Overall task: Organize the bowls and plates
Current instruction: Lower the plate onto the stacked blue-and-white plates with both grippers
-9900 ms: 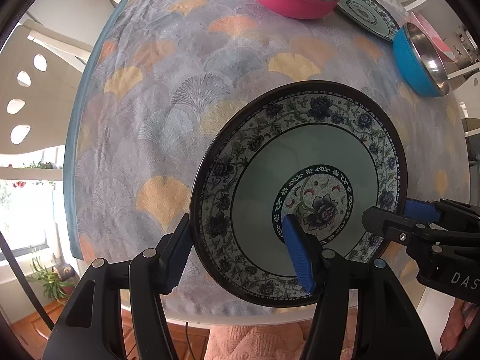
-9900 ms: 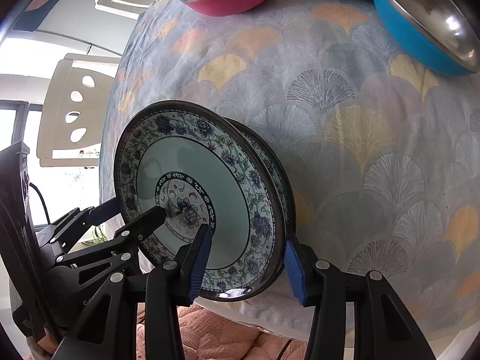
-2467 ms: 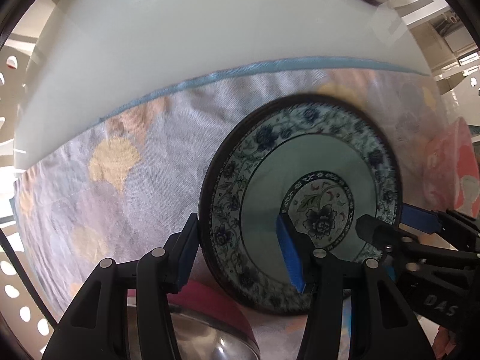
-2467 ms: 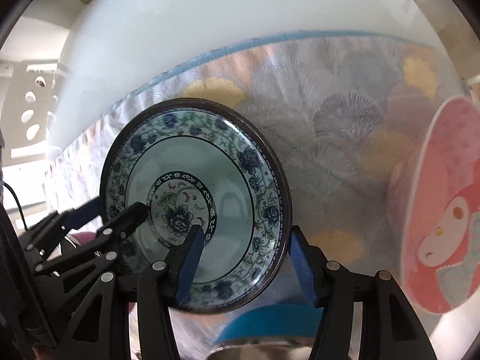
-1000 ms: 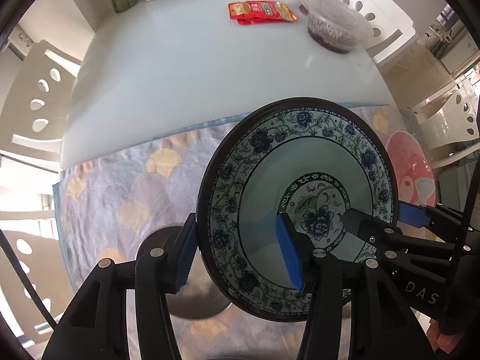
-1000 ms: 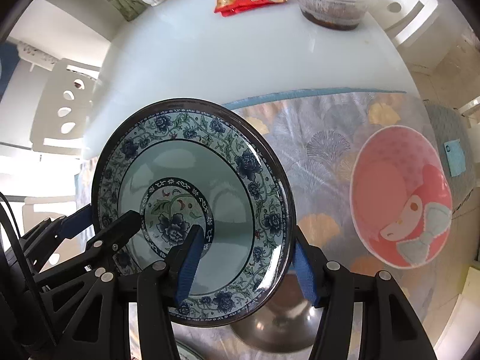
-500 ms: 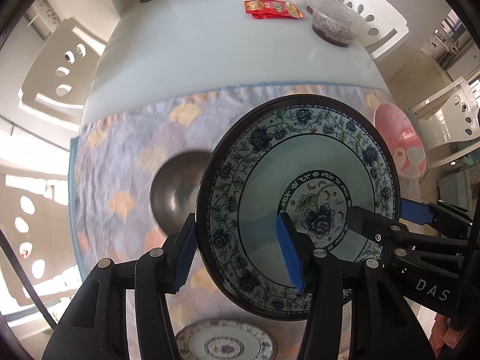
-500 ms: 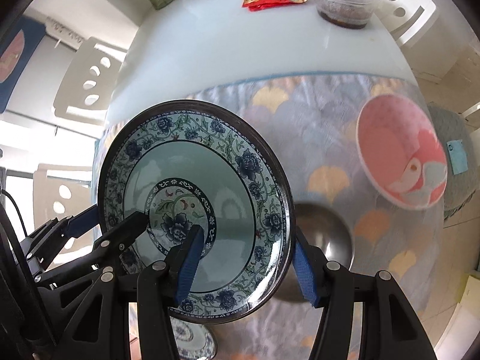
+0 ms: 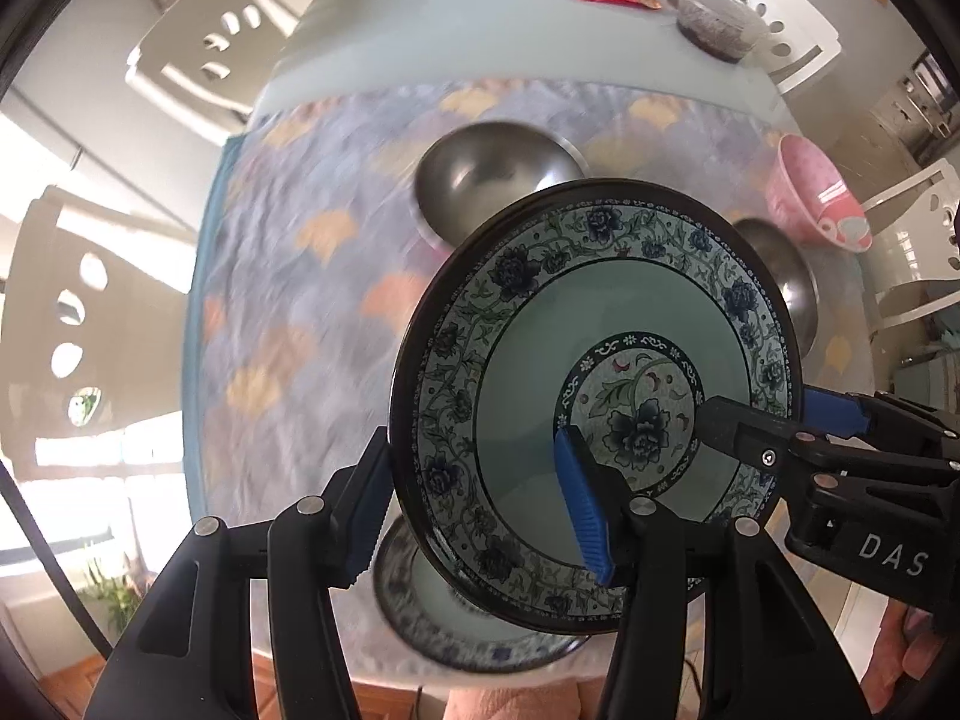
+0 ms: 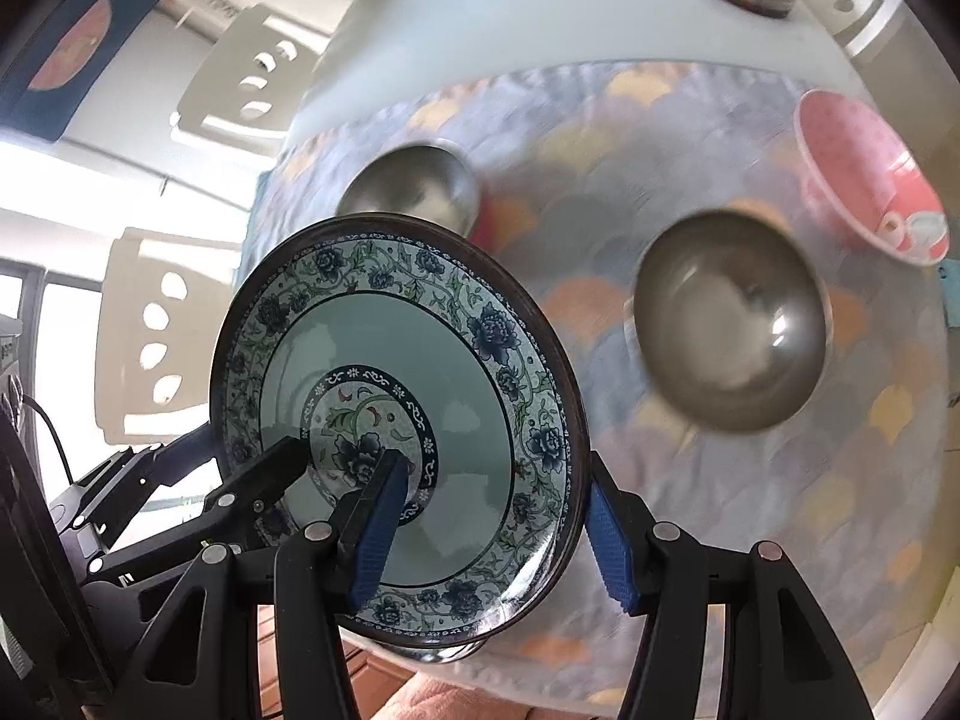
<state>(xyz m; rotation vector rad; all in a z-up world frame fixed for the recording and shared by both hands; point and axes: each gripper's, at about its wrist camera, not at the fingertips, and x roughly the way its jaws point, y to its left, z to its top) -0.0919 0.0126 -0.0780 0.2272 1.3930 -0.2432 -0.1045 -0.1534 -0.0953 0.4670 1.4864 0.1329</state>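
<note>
**Left wrist view: floral plate carried between both grippers**

We hold the blue floral plate (image 9: pixel 528 360) in the air above the patterned tablecloth (image 9: pixel 288 312), our left gripper (image 9: pixel 474 504) and right gripper (image 10: pixel 492 534) each pinching its rim. Below lie a second floral plate (image 9: pixel 432 618), two steel bowls (image 10: pixel 732 324) and a pink bowl (image 10: pixel 864 180).

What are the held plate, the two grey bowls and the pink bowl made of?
Held plate: likely glazed ceramic, glossy with printed blue florals. Grey bowls: apparently stainless steel, mirror-like highlights inside. Pink bowl: probably plastic or melamine, matte with cartoon print; can't confirm.
</note>
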